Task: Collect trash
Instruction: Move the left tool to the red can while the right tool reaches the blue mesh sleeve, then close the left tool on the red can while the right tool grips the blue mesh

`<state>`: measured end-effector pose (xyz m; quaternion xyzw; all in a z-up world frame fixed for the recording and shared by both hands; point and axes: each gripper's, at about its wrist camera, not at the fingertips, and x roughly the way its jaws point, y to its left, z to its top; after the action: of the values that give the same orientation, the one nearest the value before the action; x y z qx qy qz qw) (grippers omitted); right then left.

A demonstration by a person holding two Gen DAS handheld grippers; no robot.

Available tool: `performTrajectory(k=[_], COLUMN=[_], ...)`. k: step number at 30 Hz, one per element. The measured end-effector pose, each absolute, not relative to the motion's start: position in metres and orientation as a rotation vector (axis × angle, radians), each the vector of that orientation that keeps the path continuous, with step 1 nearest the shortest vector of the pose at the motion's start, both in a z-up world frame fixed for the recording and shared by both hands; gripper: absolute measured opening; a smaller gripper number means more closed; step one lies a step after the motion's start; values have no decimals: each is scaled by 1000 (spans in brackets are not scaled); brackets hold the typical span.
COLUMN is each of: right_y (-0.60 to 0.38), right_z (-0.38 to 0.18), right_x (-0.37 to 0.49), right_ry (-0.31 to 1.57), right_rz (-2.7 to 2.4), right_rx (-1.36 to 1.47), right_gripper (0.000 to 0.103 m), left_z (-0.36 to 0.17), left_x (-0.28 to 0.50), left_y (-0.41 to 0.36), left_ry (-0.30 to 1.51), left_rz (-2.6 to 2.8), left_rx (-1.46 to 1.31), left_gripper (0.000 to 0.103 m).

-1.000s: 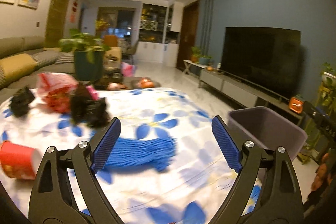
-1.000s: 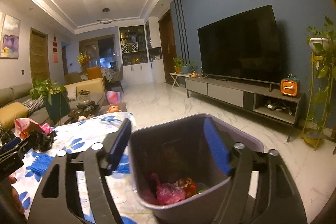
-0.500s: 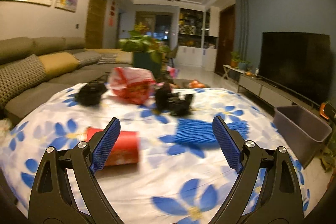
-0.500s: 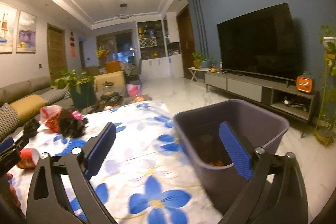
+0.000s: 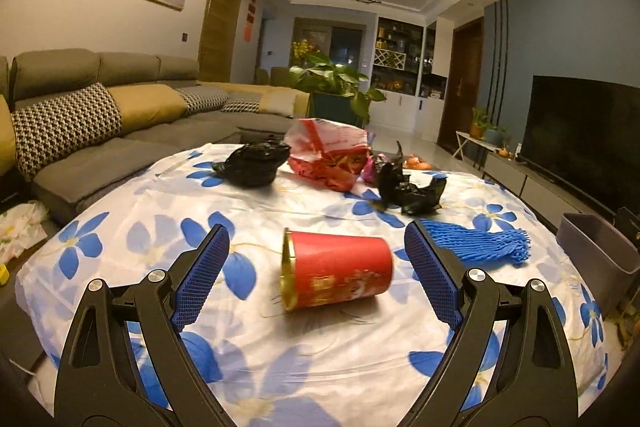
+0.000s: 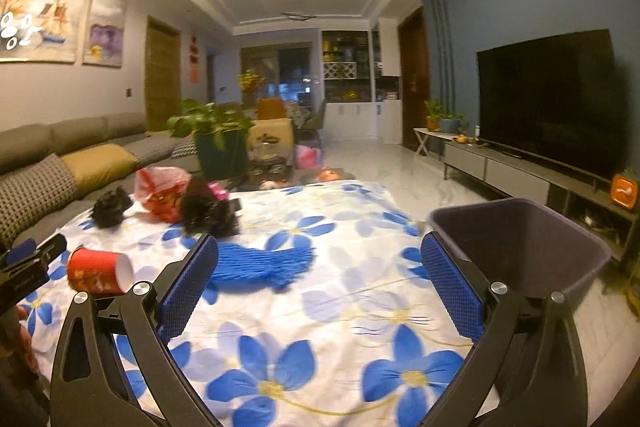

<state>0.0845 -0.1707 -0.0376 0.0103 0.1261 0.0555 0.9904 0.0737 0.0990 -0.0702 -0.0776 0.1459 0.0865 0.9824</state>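
A: Two grippers over the table (image 5: 280, 367), both wide open. Left gripper (image 5: 316, 271) has nothing clamped – red paper cup (image 5: 338, 275) lies on its side on the floral cloth between the jaws, but the blue pads aren't touching it.

B: And the right gripper (image 6: 320, 287)?

A: Jaws have just been opening, now as wide as they go, nothing between them but tablecloth. Blue foam net (image 6: 260, 263) lies just past its left finger, blurry in that view.

B: Where's the rest of the trash?

A: All on the table. Far side: black bag (image 5: 254, 163) at far left, red-and-white plastic bag (image 5: 330, 157) right beside it, then a 2nd crumpled black bag (image 5: 408, 185) w/ a bit of pink wrapper (image 5: 370, 167) next to it. Foam net sits right of the cup, nearer than the 2nd black bag.

B: Bin?

A: Grey bin (image 6: 524, 247) stands off the table's right edge, on the floor side, mouth open to view. Can't tell what's inside from here – too dark. From the right wrist view it's just behind the right finger, not touching that I can tell.

B: Anything else close?

A: Sofa (image 5: 100, 115) far left, potted plant (image 5: 336, 87) behind the table, TV (image 5: 580, 139) on the right wall.
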Motion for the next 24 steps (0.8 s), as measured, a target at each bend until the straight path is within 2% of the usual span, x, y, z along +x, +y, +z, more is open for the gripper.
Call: performTrajectory(k=[5, 13, 22, 24], right_y=[-147, -117, -98, -96], right_z=[-38, -45, -55, -57], right_x=[92, 105, 122, 128], right_ry=[252, 255, 294, 303], right_rz=[141, 178, 176, 169], right_rx=[-5, -49, -61, -56], right_gripper=[97, 97, 97, 97], left_z=[-78, -93, -105, -105], left_x=[75, 86, 103, 105], left_y=[114, 124, 130, 128], left_ry=[313, 375, 440, 443], left_rz=[124, 43, -72, -87], left_rx=[-183, -205, -248, -239], left_gripper=[87, 70, 35, 22])
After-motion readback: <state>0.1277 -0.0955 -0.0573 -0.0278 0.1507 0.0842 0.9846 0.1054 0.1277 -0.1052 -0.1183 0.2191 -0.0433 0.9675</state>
